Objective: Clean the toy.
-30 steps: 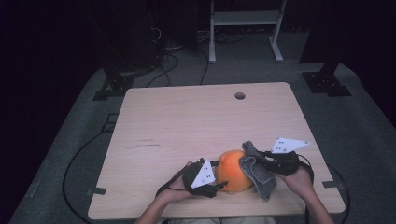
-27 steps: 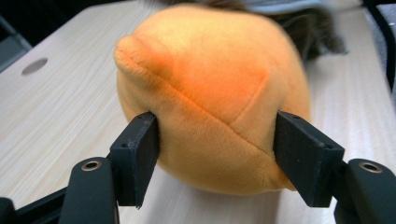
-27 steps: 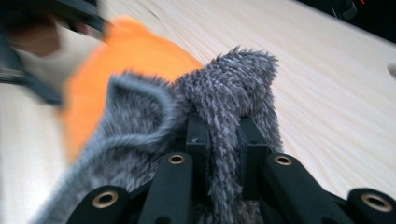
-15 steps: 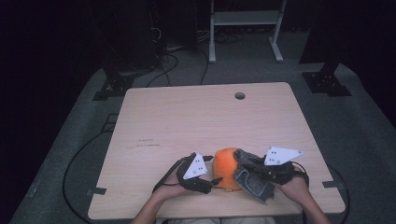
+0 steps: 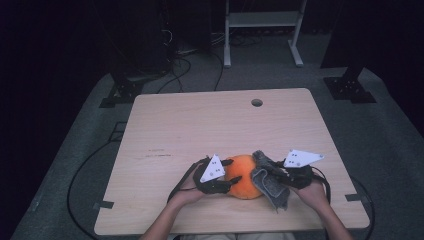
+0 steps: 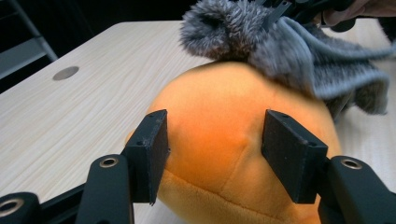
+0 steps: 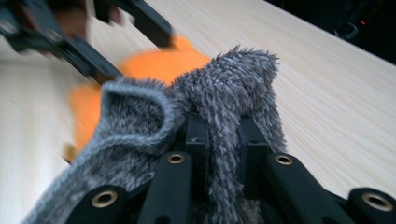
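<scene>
The orange plush ball (image 5: 245, 176) is lying in the lower centre of the high view, near the front edge of the wooden table (image 5: 200, 125). The left gripper (image 5: 231, 176) is bracketing it from the left; its jaws have just been closing, and in the left gripper view the pads (image 6: 152, 151) are pressing into the ball's sides. The grey fuzzy cloth (image 5: 270, 182) is draping over the ball's right side, and the right gripper (image 7: 223, 137) is clamping tightly on a fold of it.
</scene>
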`<state>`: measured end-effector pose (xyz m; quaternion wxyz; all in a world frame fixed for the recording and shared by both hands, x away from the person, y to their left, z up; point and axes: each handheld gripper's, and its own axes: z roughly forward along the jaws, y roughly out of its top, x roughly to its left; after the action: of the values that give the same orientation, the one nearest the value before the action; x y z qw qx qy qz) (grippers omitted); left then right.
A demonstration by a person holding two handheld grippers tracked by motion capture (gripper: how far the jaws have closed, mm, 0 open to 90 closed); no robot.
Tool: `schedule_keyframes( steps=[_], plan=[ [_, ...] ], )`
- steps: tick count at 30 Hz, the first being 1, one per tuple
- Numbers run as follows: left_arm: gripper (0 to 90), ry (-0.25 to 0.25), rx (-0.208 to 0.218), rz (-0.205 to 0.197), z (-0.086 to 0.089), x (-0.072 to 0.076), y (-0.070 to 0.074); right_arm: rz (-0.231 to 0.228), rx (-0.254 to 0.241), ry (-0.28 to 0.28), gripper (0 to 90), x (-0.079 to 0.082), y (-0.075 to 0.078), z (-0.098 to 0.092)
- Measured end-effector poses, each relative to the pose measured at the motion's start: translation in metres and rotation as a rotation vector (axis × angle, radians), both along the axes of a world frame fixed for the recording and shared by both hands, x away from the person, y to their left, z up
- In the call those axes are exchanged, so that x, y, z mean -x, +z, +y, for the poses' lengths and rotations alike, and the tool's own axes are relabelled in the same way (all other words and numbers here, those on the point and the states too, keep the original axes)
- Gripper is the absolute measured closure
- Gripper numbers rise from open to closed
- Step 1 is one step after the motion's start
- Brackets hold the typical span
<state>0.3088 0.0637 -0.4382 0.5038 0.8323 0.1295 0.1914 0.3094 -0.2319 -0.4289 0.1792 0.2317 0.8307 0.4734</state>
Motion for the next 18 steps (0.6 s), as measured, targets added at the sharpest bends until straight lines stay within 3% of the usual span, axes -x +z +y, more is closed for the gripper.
schedule_keyframes(
  steps=[3,6,9,10,11,13,15,16,18],
  plan=[
    [41.2,0.022,0.006,0.022,0.002,-0.001,-0.001,0.025,-0.002,-0.025,77.3,-0.001,-0.004,-0.008],
    [41.2,0.068,0.003,0.046,0.003,-0.005,-0.004,-0.007,0.064,-0.058,77.3,0.007,-0.001,-0.012],
    [41.2,0.085,0.007,0.062,0.005,-0.008,-0.005,-0.069,0.050,-0.006,77.3,0.022,0.008,-0.003],
    [41.2,0.090,0.011,0.070,0.006,-0.010,-0.005,-0.069,0.050,-0.006,77.3,0.022,0.008,-0.003],
    [41.1,0.097,0.013,0.079,0.007,-0.011,-0.006,-0.096,0.025,0.054,77.3,0.030,0.013,0.007],
    [40.9,0.096,0.012,0.076,0.008,-0.011,-0.005,-0.110,0.032,0.098,77.3,0.033,0.014,0.019],
    [40.4,0.089,0.021,0.069,0.009,-0.010,-0.004,-0.118,0.059,0.105,77.3,0.033,0.013,0.023],
    [38.9,0.072,0.052,0.054,0.013,-0.009,0.000,-0.123,0.094,0.104,77.1,0.029,0.008,0.027],
    [38.9,0.066,0.064,0.052,0.015,-0.009,0.001,-0.119,0.092,0.096,77.1,0.027,0.006,0.025]
  ],
)
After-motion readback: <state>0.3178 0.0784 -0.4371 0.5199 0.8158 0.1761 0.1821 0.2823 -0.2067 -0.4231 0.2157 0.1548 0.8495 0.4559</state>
